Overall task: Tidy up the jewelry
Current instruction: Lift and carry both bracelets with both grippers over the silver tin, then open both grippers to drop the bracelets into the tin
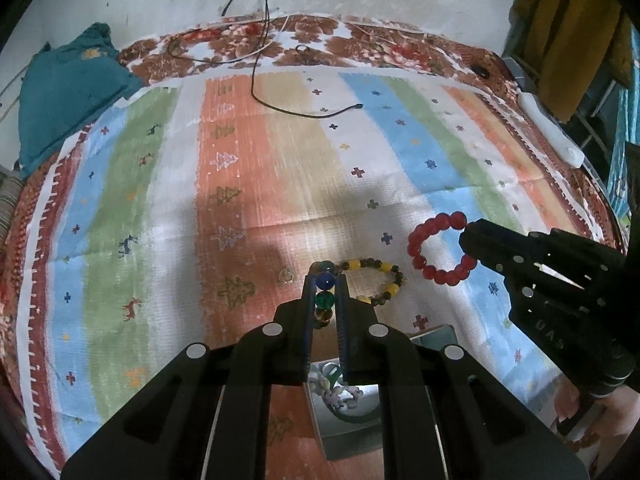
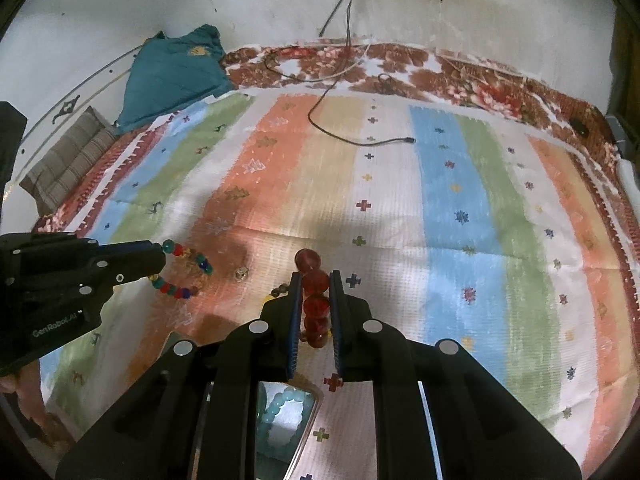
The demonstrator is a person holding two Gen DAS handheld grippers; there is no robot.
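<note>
In the left wrist view my left gripper (image 1: 325, 280) is shut on a multicoloured bead bracelet (image 1: 325, 300), with blue, green and amber beads showing between the pads. To its right, my right gripper (image 1: 469, 238) is shut on a red bead bracelet (image 1: 416, 248) that hangs just above the striped cloth. The right wrist view shows the red bracelet (image 2: 314, 300) clamped in the right gripper (image 2: 315, 276). There the left gripper (image 2: 160, 258) holds the multicoloured bracelet (image 2: 182, 276) at the left. A yellow-and-dark bead bracelet (image 1: 380, 276) and a small ring (image 1: 286, 276) lie on the cloth.
An open box (image 1: 348, 432) with jewelry sits under the grippers; it holds a light-blue bead bracelet (image 2: 282, 410). A black cable (image 1: 304, 114) crosses the far cloth. A teal cloth (image 1: 68, 92) lies far left, and a striped cushion (image 2: 68, 160) beside it. A white object (image 1: 552, 132) lies on the right edge.
</note>
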